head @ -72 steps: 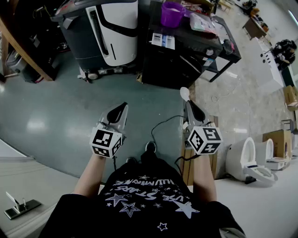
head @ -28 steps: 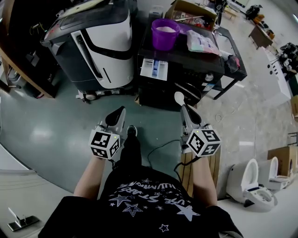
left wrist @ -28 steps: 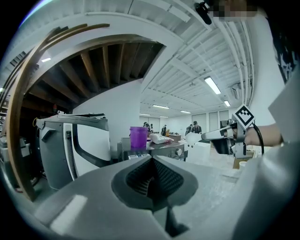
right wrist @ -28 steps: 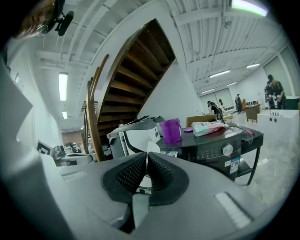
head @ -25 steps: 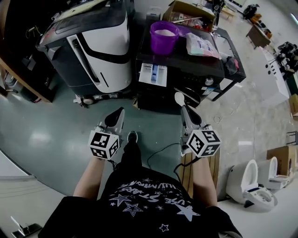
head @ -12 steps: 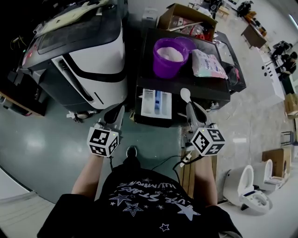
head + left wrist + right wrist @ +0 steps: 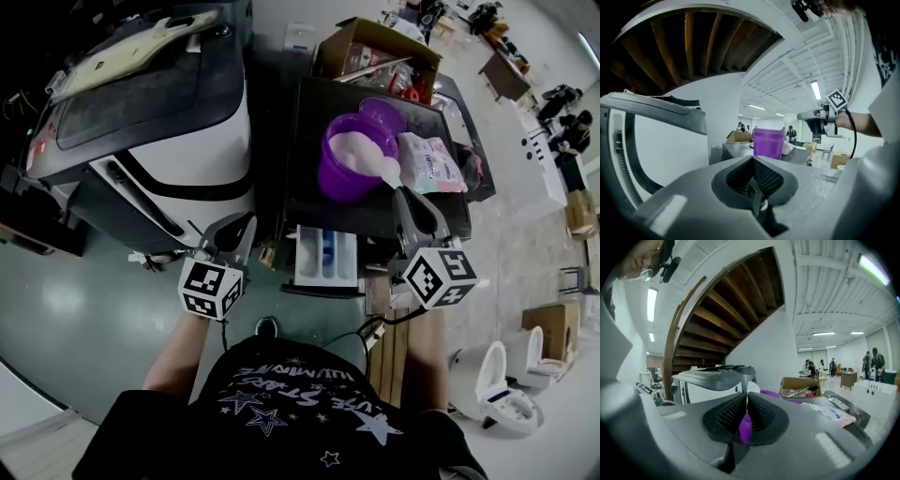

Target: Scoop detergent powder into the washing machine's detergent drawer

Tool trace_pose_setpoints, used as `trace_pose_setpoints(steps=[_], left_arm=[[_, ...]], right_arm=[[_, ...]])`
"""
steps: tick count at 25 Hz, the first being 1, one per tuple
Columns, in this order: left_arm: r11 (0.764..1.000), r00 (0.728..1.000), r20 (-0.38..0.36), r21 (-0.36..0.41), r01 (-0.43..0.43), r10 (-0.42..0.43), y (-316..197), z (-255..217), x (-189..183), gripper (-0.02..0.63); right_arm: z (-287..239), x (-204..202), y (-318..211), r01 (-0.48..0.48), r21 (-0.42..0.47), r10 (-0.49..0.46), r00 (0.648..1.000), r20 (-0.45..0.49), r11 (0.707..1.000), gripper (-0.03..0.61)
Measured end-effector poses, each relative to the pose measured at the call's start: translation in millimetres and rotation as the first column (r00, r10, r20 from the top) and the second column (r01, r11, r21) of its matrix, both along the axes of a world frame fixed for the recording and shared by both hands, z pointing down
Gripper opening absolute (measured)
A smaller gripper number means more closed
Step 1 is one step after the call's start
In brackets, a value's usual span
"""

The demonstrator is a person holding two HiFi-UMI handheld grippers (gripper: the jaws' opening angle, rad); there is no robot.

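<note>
A purple bucket of white powder stands on top of the black washing machine. The machine's detergent drawer is pulled out below the bucket, white with a blue insert. My right gripper is shut on a white spoon, whose bowl hangs at the bucket's right rim over the powder. In the right gripper view the spoon sticks up between the jaws of the right gripper. My left gripper is shut and empty, left of the drawer. The left gripper view also shows the bucket.
A detergent bag lies right of the bucket. An open cardboard box sits behind it. A large white and black appliance stands to the left. A wooden pallet and a cable lie on the floor by my feet.
The person has stepped up to the washing machine. The right gripper carried the spoon forward from in front of the drawer to the bucket's rim. The left gripper stays shut near the drawer.
</note>
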State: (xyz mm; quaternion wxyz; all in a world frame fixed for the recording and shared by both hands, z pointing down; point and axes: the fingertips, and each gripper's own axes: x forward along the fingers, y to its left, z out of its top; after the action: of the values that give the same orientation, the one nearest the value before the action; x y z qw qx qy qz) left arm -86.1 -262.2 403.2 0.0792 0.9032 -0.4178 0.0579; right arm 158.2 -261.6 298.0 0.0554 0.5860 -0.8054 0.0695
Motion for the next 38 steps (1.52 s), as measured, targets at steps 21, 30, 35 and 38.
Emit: trace_pose_setpoints(steps=[21,30,35,38], left_arm=[[0.999,0.998,0.027,-0.01,0.05,-0.049,-33.5,-0.2,15.6,0.0],[0.994,0.993,0.04,-0.006,0.113,-0.113,-26.5,-4.8,28.6,0.0],[0.992,0.991,0.042,-0.006,0.128,-0.127,-21.6,-3.3,31.4,0.0],[0.991,0.99,0.039,-0.005,0.134,-0.134,-17.2,-1.8,32.9,0.0]], right_arm=[[53.9,-16.5,-138.5,0.273,-0.575,-0.632,0.428,-0.646,0.771,0.035],[84.6,-13.8,-155.9,0.245,-0.714,-0.753,0.272,-0.599,0.656,0.035],[91.8,-16.4,-147.8,0.247,-0.772,-0.806,0.276,-0.524,0.586,0.035],[96.1,-18.7,-141.0,0.261,-0.798,-0.831,0.3,-0.468,0.544,0.035]])
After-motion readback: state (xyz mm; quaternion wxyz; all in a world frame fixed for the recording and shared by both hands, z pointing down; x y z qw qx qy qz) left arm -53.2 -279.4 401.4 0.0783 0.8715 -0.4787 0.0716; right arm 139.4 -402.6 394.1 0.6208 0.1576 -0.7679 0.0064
